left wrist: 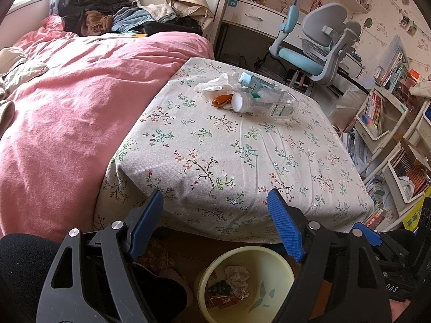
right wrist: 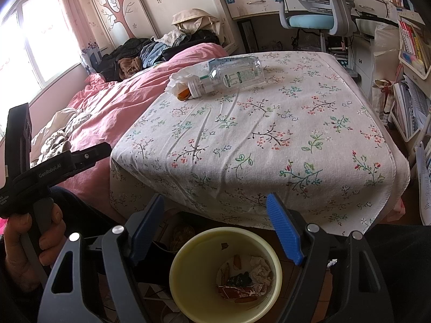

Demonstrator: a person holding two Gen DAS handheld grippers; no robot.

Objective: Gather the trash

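A clear plastic bottle (left wrist: pixel 266 101) with a white cap lies on its side at the far end of the floral-cloth table (left wrist: pixel 229 156). Beside it lie a crumpled white tissue (left wrist: pixel 215 84) and an orange peel (left wrist: pixel 222 99). The bottle (right wrist: pixel 231 75), tissue (right wrist: pixel 179 78) and peel (right wrist: pixel 183 94) also show in the right wrist view. A pale yellow bin (left wrist: pixel 280 269) stands on the floor below the table's near edge, with trash inside; the bin (right wrist: pixel 199 269) also shows in the right wrist view. My left gripper (left wrist: pixel 215 223) is open and empty above the bin. My right gripper (right wrist: pixel 215 223) is open and empty above the bin.
A pink-covered bed (left wrist: pixel 67 113) with piled clothes (left wrist: pixel 113 18) lies left of the table. A blue-grey desk chair (left wrist: pixel 320 45) and a white desk stand beyond it. Bookshelves (left wrist: pixel 382 123) and stacked books fill the right side. The left gripper's body (right wrist: pixel 40 167) shows at the left.
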